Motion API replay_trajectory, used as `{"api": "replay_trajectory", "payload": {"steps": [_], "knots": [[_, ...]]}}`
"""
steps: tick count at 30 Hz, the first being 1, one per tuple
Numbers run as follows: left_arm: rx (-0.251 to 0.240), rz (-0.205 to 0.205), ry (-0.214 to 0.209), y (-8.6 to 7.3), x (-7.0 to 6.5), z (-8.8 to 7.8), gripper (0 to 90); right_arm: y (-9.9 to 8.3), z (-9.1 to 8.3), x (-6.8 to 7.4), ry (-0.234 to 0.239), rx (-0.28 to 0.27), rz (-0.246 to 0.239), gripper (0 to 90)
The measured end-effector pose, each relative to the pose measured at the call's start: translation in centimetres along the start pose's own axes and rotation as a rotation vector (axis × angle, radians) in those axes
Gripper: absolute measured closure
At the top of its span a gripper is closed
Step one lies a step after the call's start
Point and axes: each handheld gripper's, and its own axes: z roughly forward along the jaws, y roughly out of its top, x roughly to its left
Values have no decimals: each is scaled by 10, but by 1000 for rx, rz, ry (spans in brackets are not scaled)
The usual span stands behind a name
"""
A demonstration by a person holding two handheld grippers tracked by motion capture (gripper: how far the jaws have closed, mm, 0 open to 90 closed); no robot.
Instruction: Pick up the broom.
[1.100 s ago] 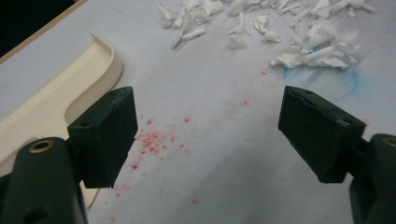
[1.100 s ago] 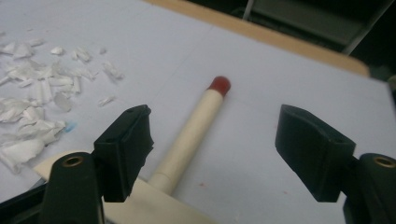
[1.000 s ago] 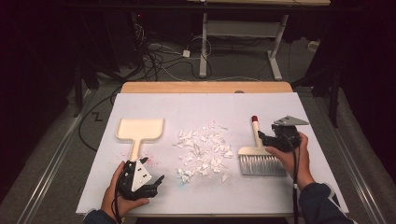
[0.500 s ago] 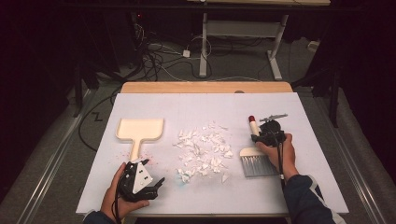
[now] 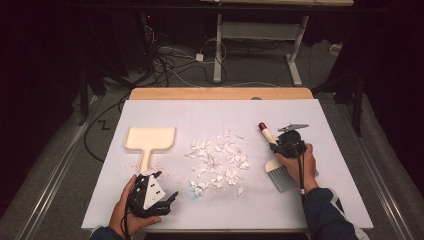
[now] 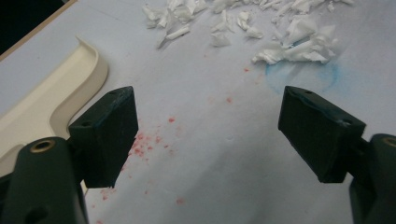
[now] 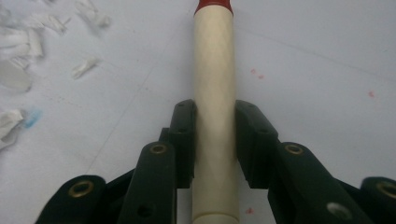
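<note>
White paper scraps lie heaped in the middle of the pale table cover in the high view, with a cream dustpan to their left and a brush to their right, its bristles toward the person. From the same view, the right gripper sits on the brush handle, while the left gripper rests near the table's front edge, just below the dustpan's handle. Looking along the left gripper's jaws, they stand wide apart over bare cover, the dustpan's rim beside the left jaw and scraps ahead. Looking along the right gripper's jaws, they are closed on the cream brush handle, red tip farthest away. Judging by the layout, the step in hand is taking up the brush; next, the left gripper would need to close on the dustpan's handle before sweeping begins.
</note>
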Motion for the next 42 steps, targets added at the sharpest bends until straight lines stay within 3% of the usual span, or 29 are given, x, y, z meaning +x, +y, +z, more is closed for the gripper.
{"api": "replay_trajectory", "payload": {"steps": [1,12,14,15,16,17,18,21,22,24,25,26,27,29,30,31,32,33,34,36,39,40,42], "knots": [[1,-12,0,-1,1,0,187,-1,-8,1,4,-50,1,710],[-35,-39,11,1,1,-10,188,-5,-62,3,-1,-289,-29,712],[-73,-61,-13,14,5,-9,199,-3,-75,2,4,-323,-40,714],[-73,-61,-13,14,5,-9,206,-2,-82,2,5,-352,-39,714],[-104,-51,-33,32,4,-8,206,0,-91,1,12,-379,-34,714],[-104,-51,-33,32,4,-8,207,0,-91,1,12,-379,-34,714],[-139,-59,-66,49,0,-4,212,1,-105,2,21,-435,-29,715],[-207,-35,-123,86,-12,3,212,4,-121,6,42,-481,-38,714],[-207,-35,-123,86,-12,3,212,4,-121,6,42,-481,-38,714],[-247,-37,-181,109,-24,8,212,4,-133,15,58,-504,-56,714],[-260,-29,-206,120,-31,10,212,5,-136,20,61,-501,-74,714],[-291,-11,-251,138,-47,15,213,5,-137,25,66,-502,-85,714],[-291,-11,-251,138,-47,15,217,4,-139,30,75,-507,-93,714],[-311,-2,-269,153,-63,21,228,5,-140,43,91,-490,-135,713],[-313,43,-256,165,-78,30,232,4,-140,50,95,-499,-145,713],[-313,43,-256,165,-78,30,232,4,-140,50,95,-499,-145,713],[-306,51,-266,171,-89,42,233,3,-139,66,113,-478,-187,713],[-306,51,-266,171,-89,42,240,3,-139,66,113,-478,-187,713],[-282,35,-283,171,-95,53,246,1,-137,79,126,-479,-228,713],[-273,-7,-306,167,-97,61,255,-1,-137,88,139,-489,-239,713],[-308,-79,-363,155,-94,65,356,-3,-138,99,160,-495,-248,713],[-311,-87,-357,153,-93,66,371,-4,-138,103,167,-497,-268,712],[-330,-127,-385,148,-88,67,435,-6,-140,111,174,-510,-272,713]]}}
